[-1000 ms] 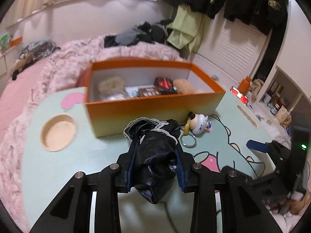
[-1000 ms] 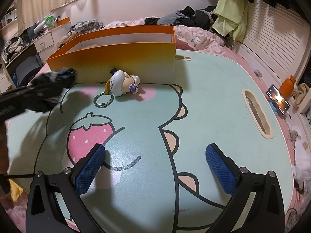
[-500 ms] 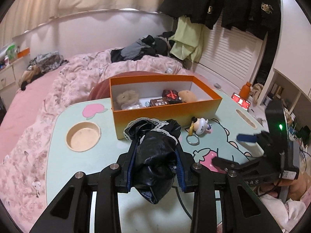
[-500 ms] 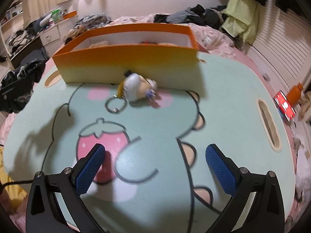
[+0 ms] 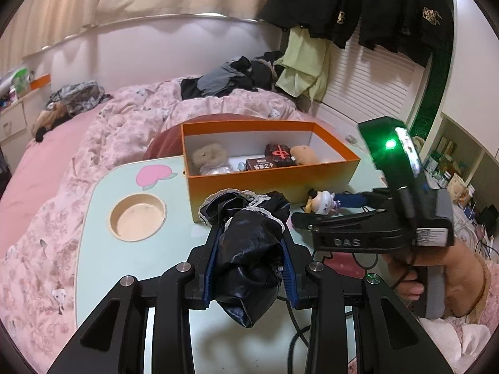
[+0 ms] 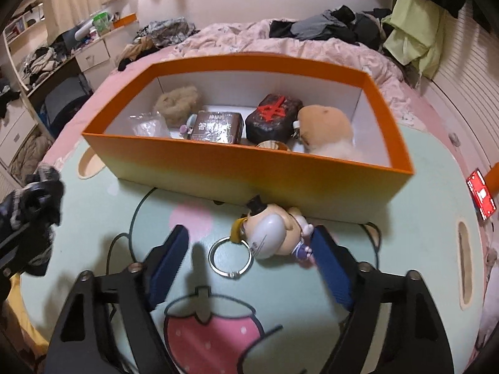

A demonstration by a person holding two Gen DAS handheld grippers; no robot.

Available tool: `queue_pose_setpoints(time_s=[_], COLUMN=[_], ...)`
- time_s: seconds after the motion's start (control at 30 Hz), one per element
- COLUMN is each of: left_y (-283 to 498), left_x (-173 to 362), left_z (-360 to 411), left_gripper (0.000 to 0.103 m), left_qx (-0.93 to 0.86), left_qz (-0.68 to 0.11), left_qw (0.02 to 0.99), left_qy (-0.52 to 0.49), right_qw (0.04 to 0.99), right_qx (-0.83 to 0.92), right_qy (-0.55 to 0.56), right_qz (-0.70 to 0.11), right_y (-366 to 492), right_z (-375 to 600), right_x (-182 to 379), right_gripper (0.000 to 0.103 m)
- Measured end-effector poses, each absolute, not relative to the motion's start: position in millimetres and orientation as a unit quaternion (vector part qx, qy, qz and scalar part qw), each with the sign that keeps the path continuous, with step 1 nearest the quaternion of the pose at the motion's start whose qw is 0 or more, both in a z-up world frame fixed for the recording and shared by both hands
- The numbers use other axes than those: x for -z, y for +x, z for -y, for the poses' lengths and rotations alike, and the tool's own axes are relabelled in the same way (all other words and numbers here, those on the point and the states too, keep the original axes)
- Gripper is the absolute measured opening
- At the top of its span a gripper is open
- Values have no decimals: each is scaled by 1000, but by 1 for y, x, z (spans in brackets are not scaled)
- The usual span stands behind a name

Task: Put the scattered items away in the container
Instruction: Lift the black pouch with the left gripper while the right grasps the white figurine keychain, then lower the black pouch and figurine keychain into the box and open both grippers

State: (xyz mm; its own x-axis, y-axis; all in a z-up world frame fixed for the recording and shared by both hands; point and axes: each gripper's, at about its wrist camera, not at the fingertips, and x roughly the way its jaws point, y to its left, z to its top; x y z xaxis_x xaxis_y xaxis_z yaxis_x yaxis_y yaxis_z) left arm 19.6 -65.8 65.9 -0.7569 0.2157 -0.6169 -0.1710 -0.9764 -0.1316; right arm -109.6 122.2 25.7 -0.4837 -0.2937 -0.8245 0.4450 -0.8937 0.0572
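Bedside counter (image 6: 405, 280): right claw (image 6: 249, 258) has swung over the keychain doll (image 6: 274, 233), closing around it; left claw (image 5: 249, 268) grips black cloth (image 5: 249, 249), box (image 6: 249, 174) next.

Right gripper (image 6: 249, 258) closing around the keychain toy (image 6: 274, 233)

Toy's on the table (image 6: 414, 249), orange box (image 6: 249, 171) at 12 o'clock, key ring (image 6: 230, 260) between the pads.

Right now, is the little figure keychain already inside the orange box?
No, the figure keychain lies on the table in front of the orange box.
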Motion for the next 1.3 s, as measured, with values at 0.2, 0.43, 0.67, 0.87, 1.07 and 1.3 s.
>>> queue_pose_setpoints(time_s=[0.2, 0.43, 0.67, 0.87, 1.07, 1.3], left_y=[20, 19, 14, 1, -30, -83], left_x=[-65, -61, -65, -84, -110, -127], left_z=[66, 61, 54, 51, 51, 53], left_gripper=[33, 33, 33, 33, 33, 33], left_qx=[-935, -932, -933, -939, -944, -948], left_qz=[33, 32, 35, 37, 38, 23], left_qw=[103, 109, 112, 112, 109, 76], left_qy=[-337, -343, -341, -324, -310, -308], right_qw=[214, 221, 217, 217, 221, 208], right_qx=[868, 877, 897, 910, 916, 928], right_qy=[439, 416, 371, 337, 312, 279], right_qz=[-94, -90, -107, -108, -120, -131], right_y=[-107, -80, -58, -58, -74, -99], right_z=[-124, -133, -138, -138, -130, -113], right_x=[-25, -35, -61, -87, -110, -131], right_gripper=[44, 43, 43, 43, 43, 43])
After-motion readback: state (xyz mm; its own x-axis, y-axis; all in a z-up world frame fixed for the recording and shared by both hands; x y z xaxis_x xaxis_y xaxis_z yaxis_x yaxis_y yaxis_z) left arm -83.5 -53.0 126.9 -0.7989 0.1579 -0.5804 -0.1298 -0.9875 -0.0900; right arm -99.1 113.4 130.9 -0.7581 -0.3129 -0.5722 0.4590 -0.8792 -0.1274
